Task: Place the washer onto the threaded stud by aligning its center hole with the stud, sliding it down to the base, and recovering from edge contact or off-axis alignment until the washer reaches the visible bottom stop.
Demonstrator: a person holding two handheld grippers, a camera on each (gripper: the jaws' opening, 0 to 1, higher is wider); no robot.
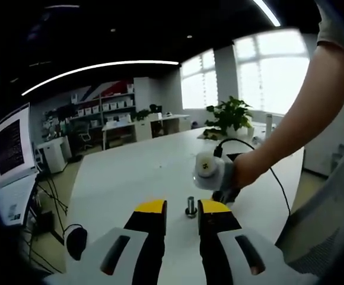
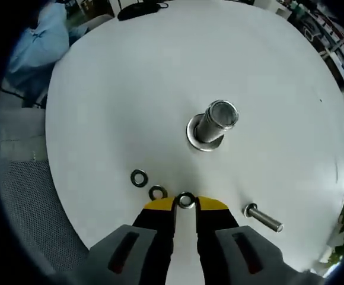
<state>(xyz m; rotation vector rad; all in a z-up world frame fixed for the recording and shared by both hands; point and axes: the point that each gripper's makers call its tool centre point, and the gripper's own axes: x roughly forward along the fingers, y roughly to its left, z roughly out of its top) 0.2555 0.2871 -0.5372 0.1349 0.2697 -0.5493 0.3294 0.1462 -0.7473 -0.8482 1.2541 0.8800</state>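
R gripper [image 2: 185,203] pinching washer [image 2: 185,200] at tips, threaded stud [image 2: 212,124] upright well beyond. L gripper [image 1: 182,207] spread, holding nothing, stud just past tips; L view adds hand [image 1: 247,170] on R gripper.

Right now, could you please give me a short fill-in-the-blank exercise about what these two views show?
1. The upright stud stands on a white ____.
2. The right gripper pinches a ____ between its yellow tips.
3. A second bolt lies on its ____ near that gripper.
4. Two loose washers lie flat on the table, ____ the upright stud.

Missing words: table; washer; side; apart from
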